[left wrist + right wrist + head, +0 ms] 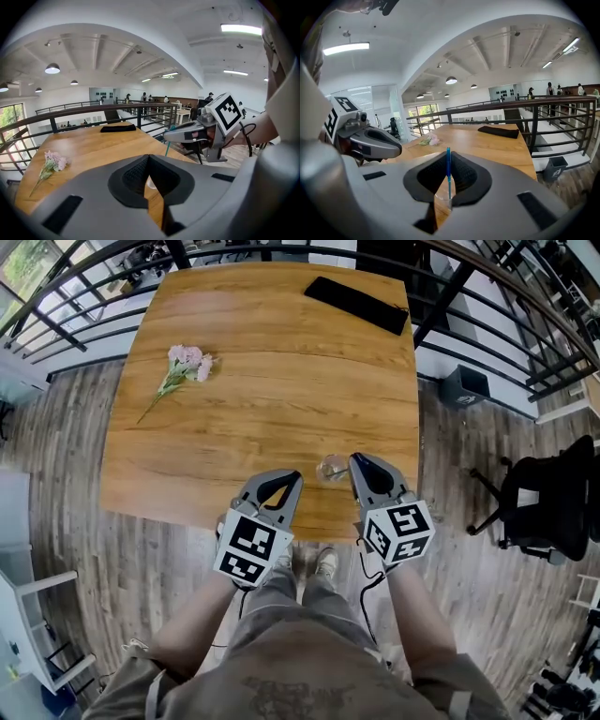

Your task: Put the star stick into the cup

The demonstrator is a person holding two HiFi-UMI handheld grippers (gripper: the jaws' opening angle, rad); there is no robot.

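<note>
Two tools sit low over the near edge of the wooden table, marker cubes facing up. On the right gripper the jaws are clamped on the star stick — a thin blue rod held upright; the star end is not visible. The clear cup stands near the table's front edge, between the two gripper tips. The stick's lower end is at the cup; whether it is inside the rim cannot be told. On the left gripper the jaws are pressed together with nothing between them. Pink flowers lie at far left — a flat black object at the far right corner.
</note>
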